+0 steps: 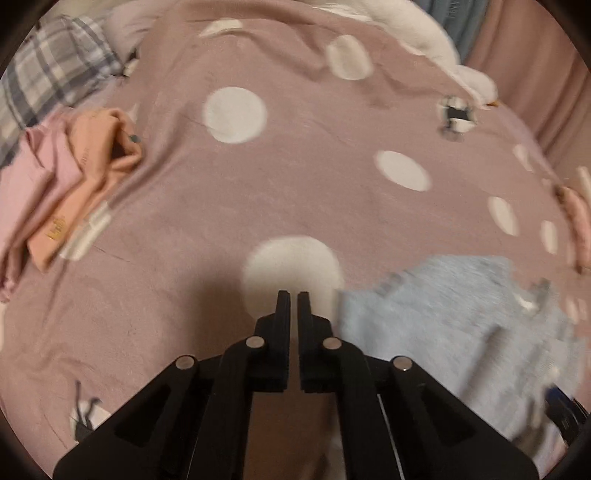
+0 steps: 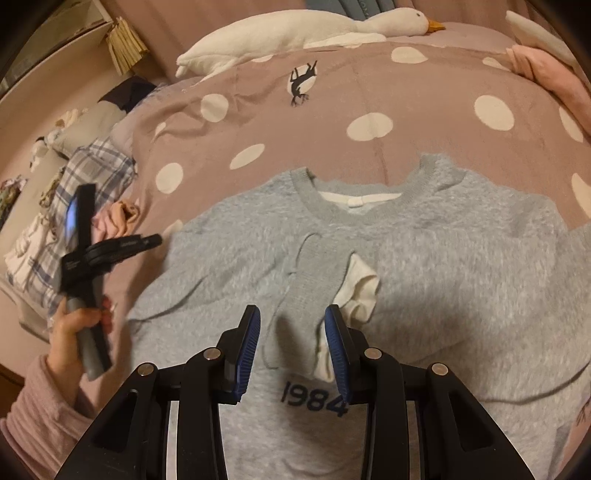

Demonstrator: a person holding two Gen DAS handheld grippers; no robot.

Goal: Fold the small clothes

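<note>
A grey fleece sweatshirt (image 2: 461,258) printed "1984" lies flat, front up, on the dotted pink bedspread (image 2: 332,110). One grey sleeve (image 2: 306,291) with a white lining is folded across its chest. My right gripper (image 2: 293,326) hovers over the sleeve's cuff end. Its blue pads (image 2: 251,339) stand apart on either side of the cuff and do not press it. My left gripper (image 1: 293,295) is shut with nothing in it, over bare bedspread left of the sweatshirt (image 1: 443,325). In the right wrist view a hand (image 2: 77,321) holds the left gripper (image 2: 153,240) beside the sweatshirt's left edge.
A crumpled orange and pink clothes pile (image 1: 74,177) lies at the left, with a plaid cloth (image 2: 92,177) behind it. A white plush goose (image 2: 295,29) rests along the bed's far side. A pink garment (image 2: 554,74) sits far right.
</note>
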